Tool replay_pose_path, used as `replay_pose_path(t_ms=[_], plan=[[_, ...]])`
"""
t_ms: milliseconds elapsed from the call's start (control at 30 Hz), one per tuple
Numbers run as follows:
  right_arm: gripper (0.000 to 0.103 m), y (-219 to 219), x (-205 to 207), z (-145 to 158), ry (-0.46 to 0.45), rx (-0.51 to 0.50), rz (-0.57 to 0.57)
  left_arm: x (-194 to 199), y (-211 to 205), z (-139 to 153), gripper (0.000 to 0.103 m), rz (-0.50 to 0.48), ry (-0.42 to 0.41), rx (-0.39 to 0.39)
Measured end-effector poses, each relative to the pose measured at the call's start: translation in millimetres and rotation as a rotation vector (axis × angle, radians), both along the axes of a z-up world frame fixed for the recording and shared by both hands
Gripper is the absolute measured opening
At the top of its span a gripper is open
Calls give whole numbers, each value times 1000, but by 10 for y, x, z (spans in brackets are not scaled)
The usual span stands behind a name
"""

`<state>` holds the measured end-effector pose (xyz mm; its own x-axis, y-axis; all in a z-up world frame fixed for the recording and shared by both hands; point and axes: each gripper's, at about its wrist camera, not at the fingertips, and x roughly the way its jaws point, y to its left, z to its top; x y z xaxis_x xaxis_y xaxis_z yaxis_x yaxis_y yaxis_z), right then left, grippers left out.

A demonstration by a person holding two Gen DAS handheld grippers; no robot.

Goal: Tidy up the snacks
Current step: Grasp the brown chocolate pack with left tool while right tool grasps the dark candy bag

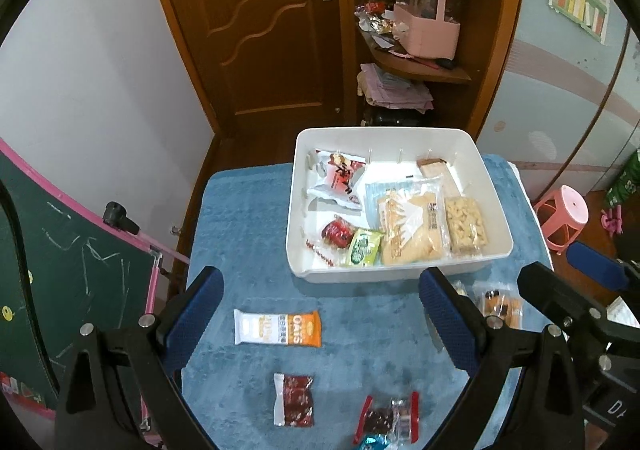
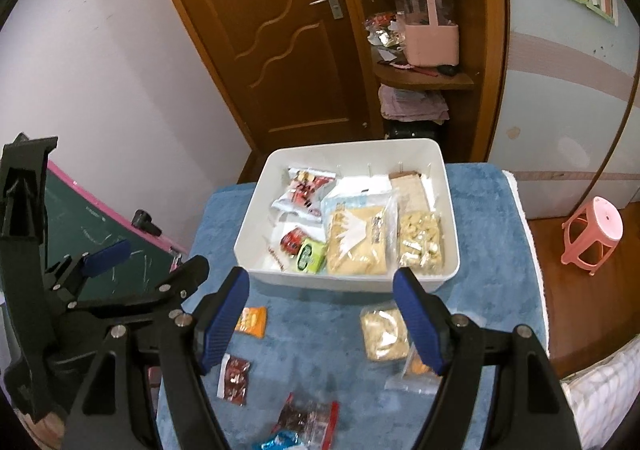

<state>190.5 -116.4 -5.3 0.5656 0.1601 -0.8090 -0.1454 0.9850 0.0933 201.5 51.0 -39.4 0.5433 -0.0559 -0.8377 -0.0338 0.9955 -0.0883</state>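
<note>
Snacks: about half are in the white bin (image 1: 404,278), which sits just past both grippers' tips on the blue towel (image 1: 248,209). The rest lie loose on the towel on my side of it.

Left gripper (image 1: 320,290): jaws wide apart, nothing between the pads. Below and between its fingers is the oat bar (image 1: 277,327); nearer the camera, the dark red packet (image 1: 293,399) and the clear red-edged pouch (image 1: 390,416).

Right gripper (image 2: 320,308): jaws apart, empty. The pale cracker pack (image 2: 382,334) is just inside its right finger, an orange-filled clear pack (image 2: 416,370) partly hidden behind that finger.

My read: between picks, both grippers free above the loose pile. Next I'd drop the left one onto the oat bar, straddle its short width, then close. It lies flat on soft pile, so the pads must dig in low or they'll skate over the wrapper.
</note>
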Motion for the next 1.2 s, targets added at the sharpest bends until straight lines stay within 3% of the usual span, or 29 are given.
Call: replay_pose_path(t_ms=[233, 400, 900, 1067, 1200], plan=[[75, 81, -270, -136, 20, -26, 33, -301, 131, -89, 98, -10, -6, -26], [75, 115, -416, -384, 65, -74, 52, -486, 303, -327, 98, 3, 22, -61], [75, 236, -713, -1449, 307, -163, 98, -831, 586, -1555, 98, 76, 272, -54], [75, 344, -823, -1989, 411, -215, 102, -864, 524, -1997, 97, 60, 356, -58], [75, 436, -889, -2217, 440, -202, 111, -872, 465, -2229, 97, 44, 389, -65]])
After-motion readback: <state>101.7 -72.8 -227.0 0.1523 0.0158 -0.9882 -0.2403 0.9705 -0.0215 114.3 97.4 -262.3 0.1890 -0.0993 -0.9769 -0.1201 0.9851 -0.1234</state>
